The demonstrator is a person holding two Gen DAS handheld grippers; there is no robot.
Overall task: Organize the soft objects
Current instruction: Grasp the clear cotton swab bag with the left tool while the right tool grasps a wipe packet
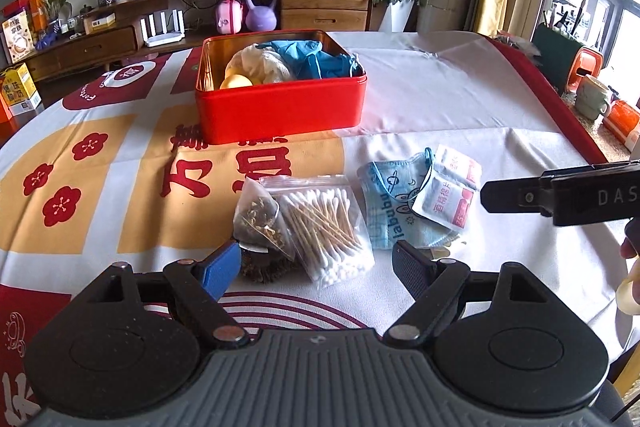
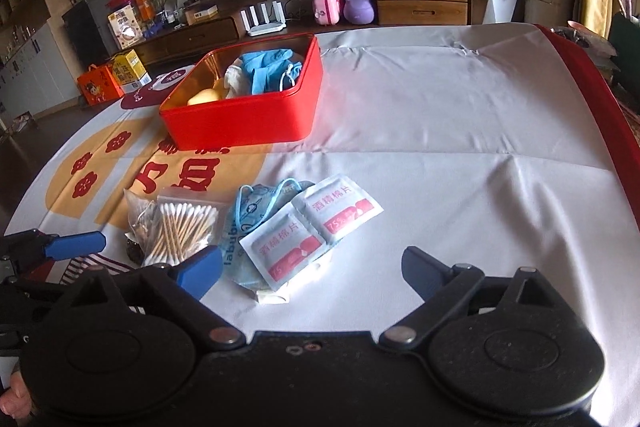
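- Left claw (image 1: 316,267) wide, nothing between the jaws, poised just short of the swab bag (image 1: 326,223) and tea bag (image 1: 259,217); lined up, at a guess, to take one of those two.
- Right claw (image 2: 312,269) wide too, empty, with the wipes (image 2: 312,227) and mask (image 2: 256,211) lying ahead between its fingers (pads not touching anything).
- Seen from the left camera, one right finger reaching in from the side near the wipes; from the right camera, a blue left pad (image 2: 76,245) at the near left by the swab bag.
- Loose pile near the front of the cloth (image 2: 440,131), all touching or overlapping: wipes on top of the mask, mask beside the swab bag, tea bag against the swab bag's other side.
- Bunched close, probably so either claw can reach without travelling far.
- Tin (image 1: 280,107) farther back, well apart from the pile, lid off; clearly the destination, since soft things already sit inside.
- In the tin: blue glove material (image 1: 308,59), a cream cloth (image 1: 260,65), a yellow piece (image 1: 236,81) (exact nature hard to tell).
- Count on the cloth: one mask, one swab bag, two wipes joined side by side, one tea bag.
- Something dark under the tea bag, too hidden to name.
- Count of tins: one. Claws: two.
- Roughly midway, judging by three items stowed and four still out.
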